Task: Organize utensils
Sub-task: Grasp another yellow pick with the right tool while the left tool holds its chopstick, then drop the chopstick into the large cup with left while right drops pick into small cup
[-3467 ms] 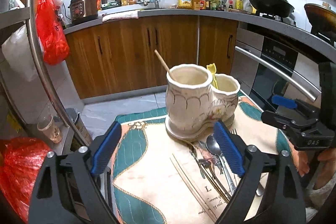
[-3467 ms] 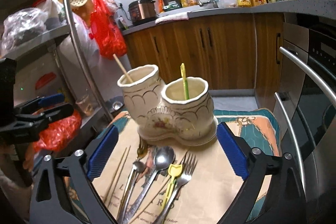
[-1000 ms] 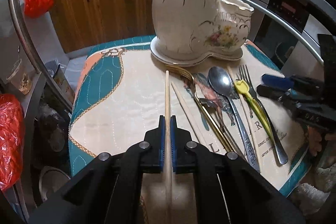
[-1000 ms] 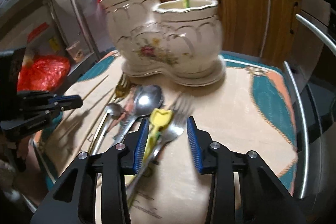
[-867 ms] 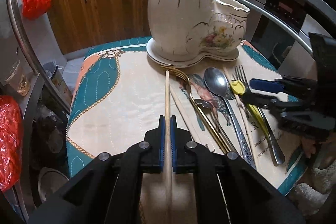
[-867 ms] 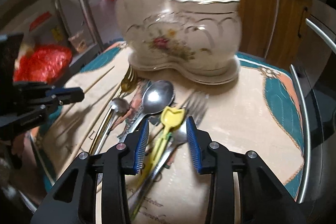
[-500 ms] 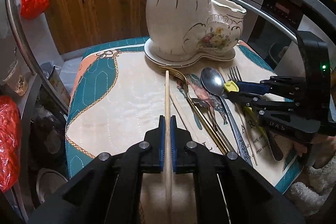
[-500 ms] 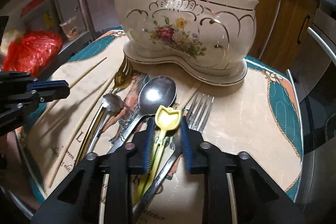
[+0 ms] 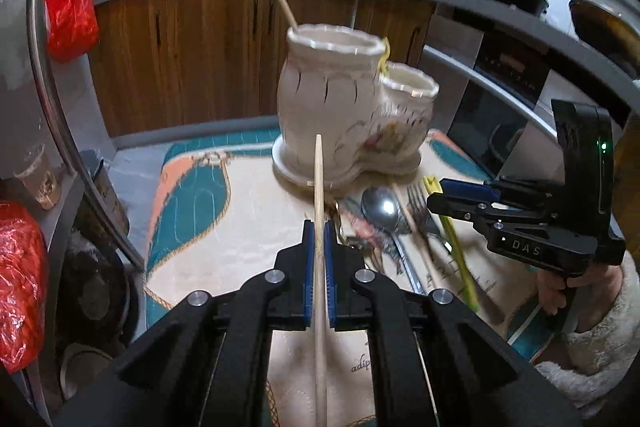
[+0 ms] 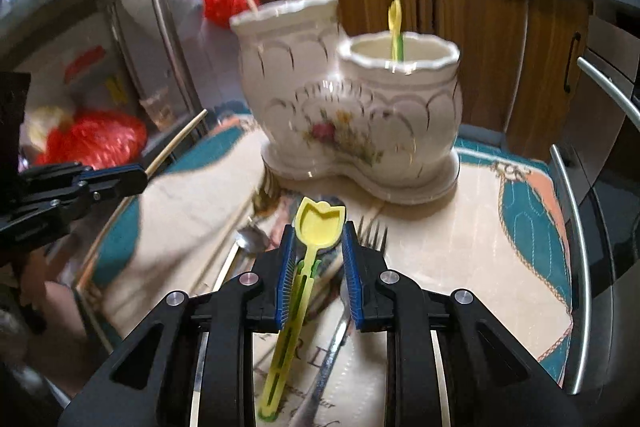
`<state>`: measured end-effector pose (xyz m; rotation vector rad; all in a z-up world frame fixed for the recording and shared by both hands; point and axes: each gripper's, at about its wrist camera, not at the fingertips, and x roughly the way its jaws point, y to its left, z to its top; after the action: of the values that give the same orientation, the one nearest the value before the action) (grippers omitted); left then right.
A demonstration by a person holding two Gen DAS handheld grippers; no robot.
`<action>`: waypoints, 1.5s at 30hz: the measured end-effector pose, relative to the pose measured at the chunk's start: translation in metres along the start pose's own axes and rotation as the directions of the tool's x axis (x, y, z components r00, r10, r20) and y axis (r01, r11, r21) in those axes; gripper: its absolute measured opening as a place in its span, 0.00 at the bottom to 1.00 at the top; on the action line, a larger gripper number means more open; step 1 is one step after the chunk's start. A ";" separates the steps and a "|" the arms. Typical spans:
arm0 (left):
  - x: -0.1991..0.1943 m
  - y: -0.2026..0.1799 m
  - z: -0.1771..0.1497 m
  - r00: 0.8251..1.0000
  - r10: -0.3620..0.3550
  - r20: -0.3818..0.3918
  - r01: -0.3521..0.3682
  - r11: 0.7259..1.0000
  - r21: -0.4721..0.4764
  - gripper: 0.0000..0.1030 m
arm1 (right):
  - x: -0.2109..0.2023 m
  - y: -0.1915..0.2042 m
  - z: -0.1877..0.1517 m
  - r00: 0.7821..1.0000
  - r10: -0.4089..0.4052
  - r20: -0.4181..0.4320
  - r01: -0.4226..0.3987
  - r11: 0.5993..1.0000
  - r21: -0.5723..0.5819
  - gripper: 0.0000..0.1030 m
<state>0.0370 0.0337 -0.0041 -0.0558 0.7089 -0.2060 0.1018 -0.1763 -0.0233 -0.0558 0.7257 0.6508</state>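
- My left gripper [image 9: 317, 259] is clenched on a wooden chopstick [image 9: 319, 195], raised and aimed at the ceramic holder [image 9: 340, 115] on the mat [image 9: 192, 199].
- My right gripper [image 10: 318, 267] pinches a yellow tulip spoon [image 10: 318, 223], though a gap shows beside its neck.
- I judge this the carry step: next, tip each into its compartment, chopstick in the taller one.

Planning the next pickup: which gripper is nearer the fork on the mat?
Right. The right gripper, holding the yellow spoon, hangs just beside the fork. The left gripper, clamping a chopstick, sits farther off, past the metal spoon.
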 end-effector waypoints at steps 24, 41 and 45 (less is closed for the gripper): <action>-0.029 -0.021 0.076 0.970 -0.063 0.236 0.051 0.997 0.058 0.05 | -0.026 -0.005 0.039 0.981 -0.095 0.167 0.099 0.995 -0.018 0.02; -0.019 -0.009 0.055 0.981 -0.087 0.172 0.083 0.996 0.032 0.04 | 0.026 -0.078 -0.007 0.975 -0.137 -0.173 0.177 0.953 0.246 0.40; -0.022 -0.009 0.051 0.981 -0.095 0.171 0.090 0.995 0.038 0.04 | 0.038 -0.069 -0.007 0.955 -0.213 -0.205 0.252 0.950 0.186 0.41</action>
<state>0.0524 0.0286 0.0499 -0.0773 0.5311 -0.2968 0.1586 -0.2133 -0.0640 -0.0064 0.9466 0.3420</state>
